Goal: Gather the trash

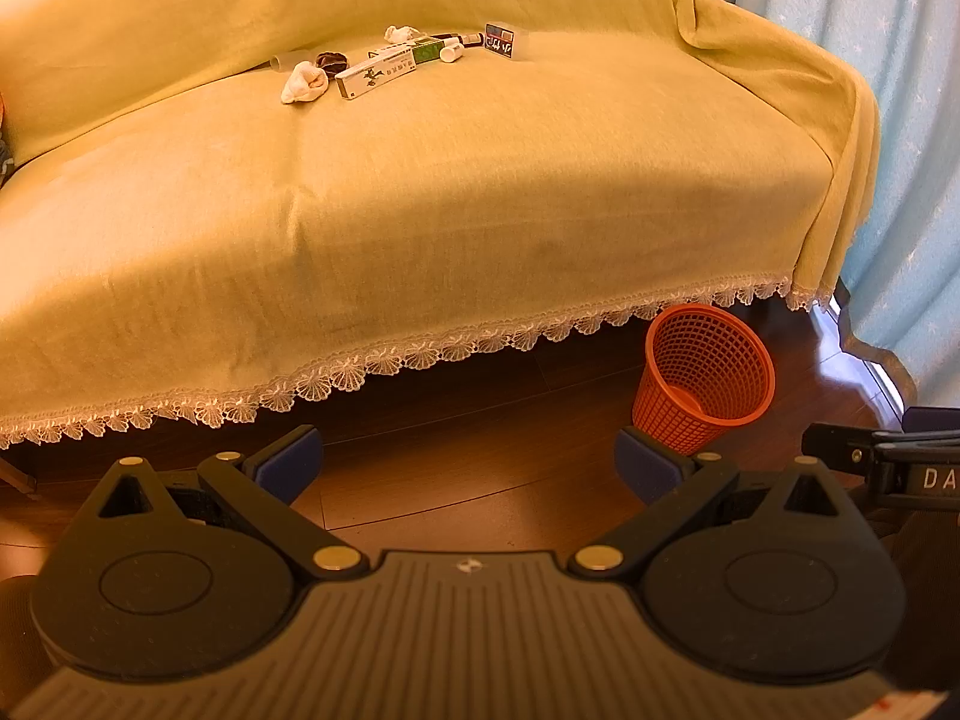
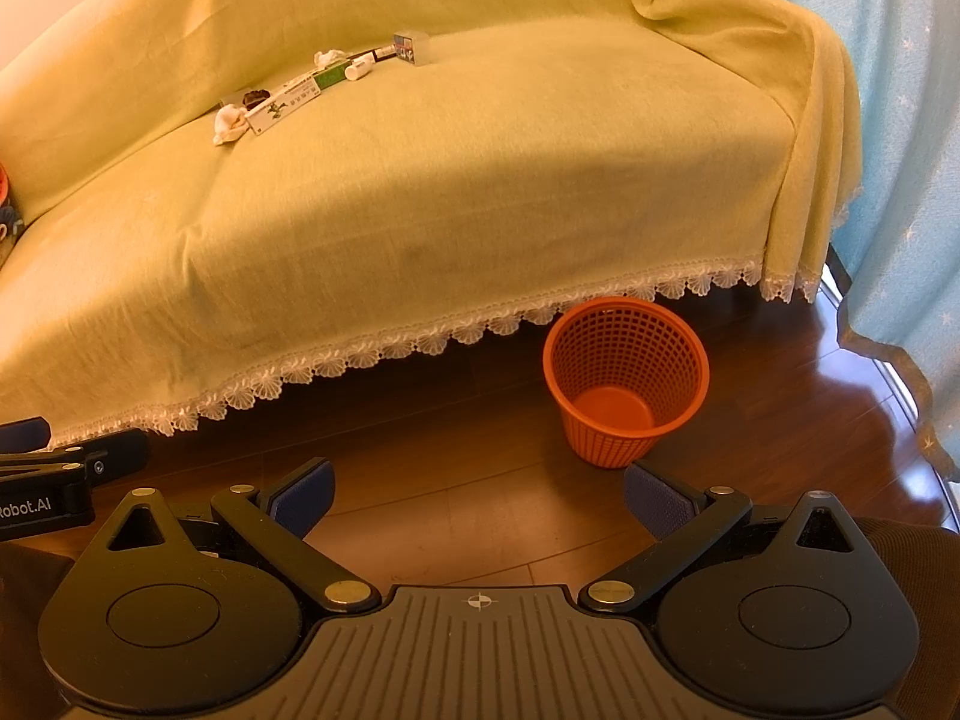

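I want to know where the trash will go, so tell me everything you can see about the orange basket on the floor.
The orange basket is a small round bin that looks like plastic, with mesh walls, a solid rim and a solid bottom, tapering toward the base. It stands upright on the dark wooden floor, just in front of the sofa cover's lace hem, toward the sofa's curtain-side end. It looks empty. Nothing grips it.

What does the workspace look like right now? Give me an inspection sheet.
Surface: sofa under a yellow-green cover.
Job's things: tissue wads, long carton, small box, white bottle clustered near the backrest; orange mesh bin upright on the floor, looks empty.
Clutter: nothing seen.
Grippers: left gripper and right gripper open, holding nothing.
Cables: nothing seen.
Surroundings: wooden floor, blue curtain.
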The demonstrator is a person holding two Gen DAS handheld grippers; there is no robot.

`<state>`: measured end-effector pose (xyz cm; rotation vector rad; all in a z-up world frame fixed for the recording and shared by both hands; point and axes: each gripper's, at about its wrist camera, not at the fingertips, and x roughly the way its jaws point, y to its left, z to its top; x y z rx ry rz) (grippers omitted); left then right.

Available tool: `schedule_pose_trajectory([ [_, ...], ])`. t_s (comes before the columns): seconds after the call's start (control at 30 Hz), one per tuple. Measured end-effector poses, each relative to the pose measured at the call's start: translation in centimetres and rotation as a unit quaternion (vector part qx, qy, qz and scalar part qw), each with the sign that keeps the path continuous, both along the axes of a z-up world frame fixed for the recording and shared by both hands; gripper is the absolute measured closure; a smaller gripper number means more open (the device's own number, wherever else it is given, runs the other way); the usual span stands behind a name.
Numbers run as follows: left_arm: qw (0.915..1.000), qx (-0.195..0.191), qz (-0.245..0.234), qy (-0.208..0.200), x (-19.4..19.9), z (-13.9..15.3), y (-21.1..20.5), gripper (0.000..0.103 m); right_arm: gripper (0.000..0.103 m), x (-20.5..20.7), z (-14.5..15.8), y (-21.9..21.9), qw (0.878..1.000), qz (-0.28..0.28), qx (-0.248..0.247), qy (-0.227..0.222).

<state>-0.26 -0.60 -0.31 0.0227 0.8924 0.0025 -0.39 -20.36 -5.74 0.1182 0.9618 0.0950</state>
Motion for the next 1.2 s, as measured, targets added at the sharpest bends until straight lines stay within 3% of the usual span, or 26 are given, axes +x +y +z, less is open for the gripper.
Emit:
schedule_pose_trajectory([
  [1.2,0.9998,0.012,-0.014,0.005,0.52,0.37,-0.46,0.001,0.003,0.27,-0.07,-0.84,1.0,-0.01,0.009,-0.002],
])
